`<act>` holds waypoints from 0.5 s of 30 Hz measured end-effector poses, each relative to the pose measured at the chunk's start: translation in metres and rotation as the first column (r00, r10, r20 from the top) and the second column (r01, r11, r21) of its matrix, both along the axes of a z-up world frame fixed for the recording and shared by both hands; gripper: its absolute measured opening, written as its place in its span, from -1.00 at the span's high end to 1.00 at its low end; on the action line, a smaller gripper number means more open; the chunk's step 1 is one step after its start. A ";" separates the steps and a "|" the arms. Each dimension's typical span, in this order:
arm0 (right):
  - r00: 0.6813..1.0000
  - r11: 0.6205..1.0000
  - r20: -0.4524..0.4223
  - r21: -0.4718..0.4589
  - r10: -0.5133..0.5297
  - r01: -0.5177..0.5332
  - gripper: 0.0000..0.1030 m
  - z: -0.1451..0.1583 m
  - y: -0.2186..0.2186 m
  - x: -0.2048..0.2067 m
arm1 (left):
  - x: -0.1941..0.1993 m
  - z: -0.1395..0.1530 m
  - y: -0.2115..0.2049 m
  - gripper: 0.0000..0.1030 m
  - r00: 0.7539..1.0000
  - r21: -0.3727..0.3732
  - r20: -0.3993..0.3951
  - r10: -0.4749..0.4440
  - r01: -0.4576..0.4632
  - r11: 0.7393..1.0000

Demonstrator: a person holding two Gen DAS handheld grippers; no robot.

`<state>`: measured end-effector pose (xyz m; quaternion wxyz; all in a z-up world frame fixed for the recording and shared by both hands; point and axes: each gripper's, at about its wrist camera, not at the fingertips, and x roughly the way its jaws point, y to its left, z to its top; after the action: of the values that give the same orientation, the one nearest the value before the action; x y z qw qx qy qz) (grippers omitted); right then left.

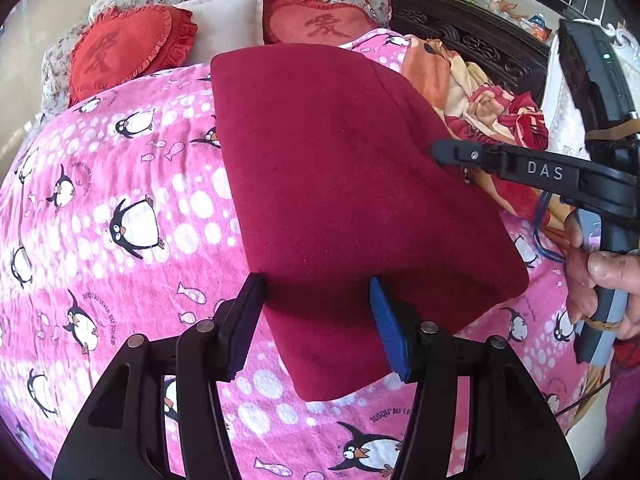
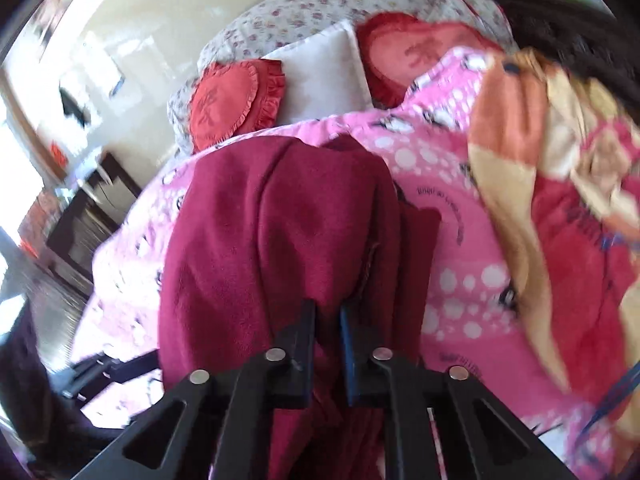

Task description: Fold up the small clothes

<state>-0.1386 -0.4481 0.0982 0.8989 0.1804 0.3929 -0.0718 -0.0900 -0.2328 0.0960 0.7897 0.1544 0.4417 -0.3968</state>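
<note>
A dark red garment (image 1: 340,184) lies folded on the pink penguin bedspread (image 1: 120,208). My left gripper (image 1: 316,300) is open, its fingers standing either side of the garment's near edge, above it. My right gripper (image 1: 444,152) reaches in from the right at the garment's right edge. In the right wrist view the right gripper (image 2: 327,316) is shut on a bunched part of the red garment (image 2: 272,240), and the cloth drapes over its fingers.
Two red heart cushions (image 1: 120,52) and a white pillow (image 1: 228,20) lie at the head of the bed. A crumpled orange and red blanket (image 1: 480,100) lies to the right, beside a dark carved bed frame (image 1: 480,40).
</note>
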 end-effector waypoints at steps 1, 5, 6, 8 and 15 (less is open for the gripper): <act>1.000 0.999 0.003 -0.054 0.000 0.000 0.85 0.007 0.003 -0.001 | 0.001 0.000 0.000 -0.04 1.000 -0.004 -0.003 -0.001 0.001 1.000; 0.998 0.985 -0.055 -0.172 -0.028 0.018 0.87 -0.009 0.005 0.007 | -0.002 -0.005 -0.007 -0.19 1.000 0.004 0.011 0.003 -0.003 1.000; 0.997 0.984 -0.073 -0.175 -0.035 0.022 0.87 -0.018 0.005 0.011 | -0.003 -0.005 -0.009 -0.20 1.000 0.009 0.017 0.001 -0.001 1.000; 0.997 0.987 -0.065 -0.155 -0.052 0.042 0.87 -0.020 0.002 0.007 | -0.004 -0.005 -0.008 -0.20 1.000 0.013 0.022 -0.001 0.000 1.000; 0.996 0.997 0.059 -0.027 -0.066 0.068 0.74 0.022 0.005 -0.027 | 0.002 -0.001 -0.002 -0.20 1.000 -0.004 -0.006 0.028 -0.028 1.000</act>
<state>-0.1652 -0.4426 0.1200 0.9095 0.1822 0.3595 -0.1023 -0.0881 -0.2344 0.0945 0.7943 0.1454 0.4451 -0.3870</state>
